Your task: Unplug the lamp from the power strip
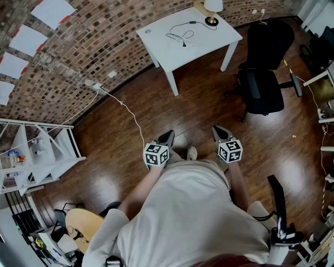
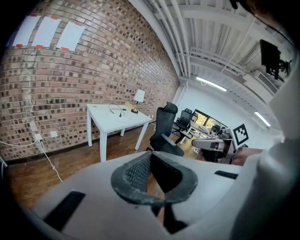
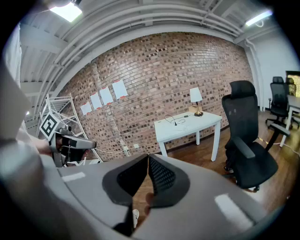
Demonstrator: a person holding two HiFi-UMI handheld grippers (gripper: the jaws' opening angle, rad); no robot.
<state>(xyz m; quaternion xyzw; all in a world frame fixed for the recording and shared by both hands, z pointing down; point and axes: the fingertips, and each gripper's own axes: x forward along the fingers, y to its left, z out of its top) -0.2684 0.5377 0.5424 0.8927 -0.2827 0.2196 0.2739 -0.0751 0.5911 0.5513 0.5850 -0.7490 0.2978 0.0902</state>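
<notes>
The left hand-held gripper (image 1: 168, 137) and the right hand-held gripper (image 1: 218, 130) are both closed and empty, side by side over the wooden floor (image 1: 209, 96), well apart from the lamp (image 1: 212, 10) standing on the white table (image 1: 209, 40).

We note a glossy dark wood floor (image 1: 120, 172), a rough matt brick wall (image 1: 99, 41) bearing white paper sheets (image 1: 52, 10), a smooth matt white table (image 1: 209, 47), a black cloth-covered chair (image 1: 266, 41), and the lamp (image 1: 212, 13) with its shiny brass-coloured base.
</notes>
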